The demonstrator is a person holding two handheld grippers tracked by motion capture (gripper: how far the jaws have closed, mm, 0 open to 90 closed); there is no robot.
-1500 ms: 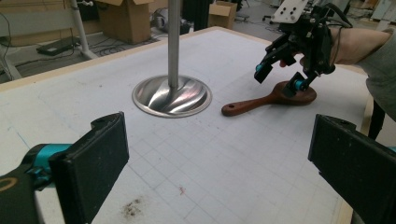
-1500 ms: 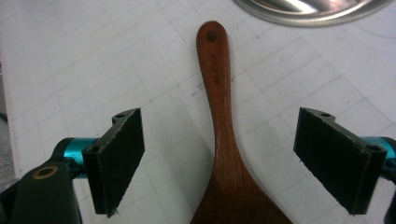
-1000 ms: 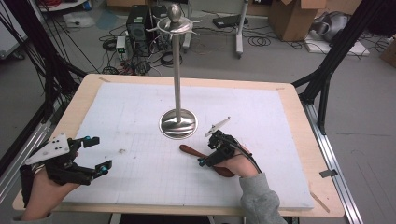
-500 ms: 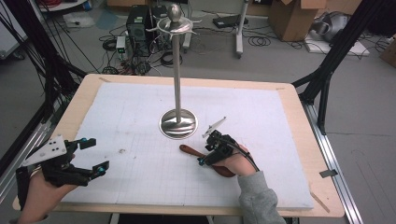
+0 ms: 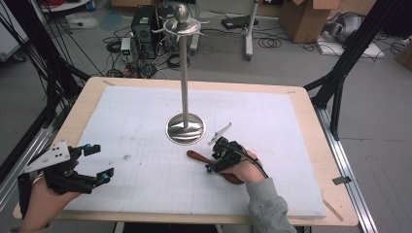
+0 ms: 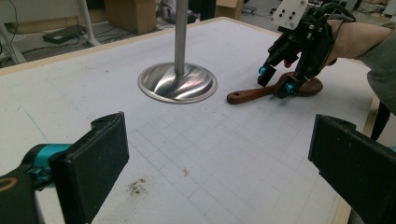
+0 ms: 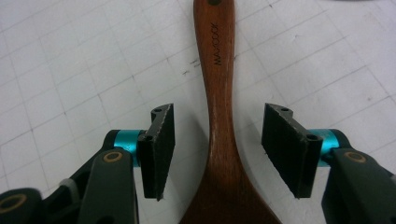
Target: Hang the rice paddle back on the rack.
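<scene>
Wooden spoon (image 7: 219,116): dark reddish wood, smooth, satin sheen, lettering stamped on handle
Stand (image 5: 185,127): polished metal, mirror-glossy base and pole
Table cover (image 5: 272,121): white, matt, faint printed grid, small dirt smudge toward left edge
Table rim (image 5: 311,121): pale bare wood
Gripper pads (image 7: 161,140): black, matt, rough-textured

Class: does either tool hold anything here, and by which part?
Nothing is held. The right tool straddles the wooden spoon's neck, jaws open; the left tool is open.
</scene>
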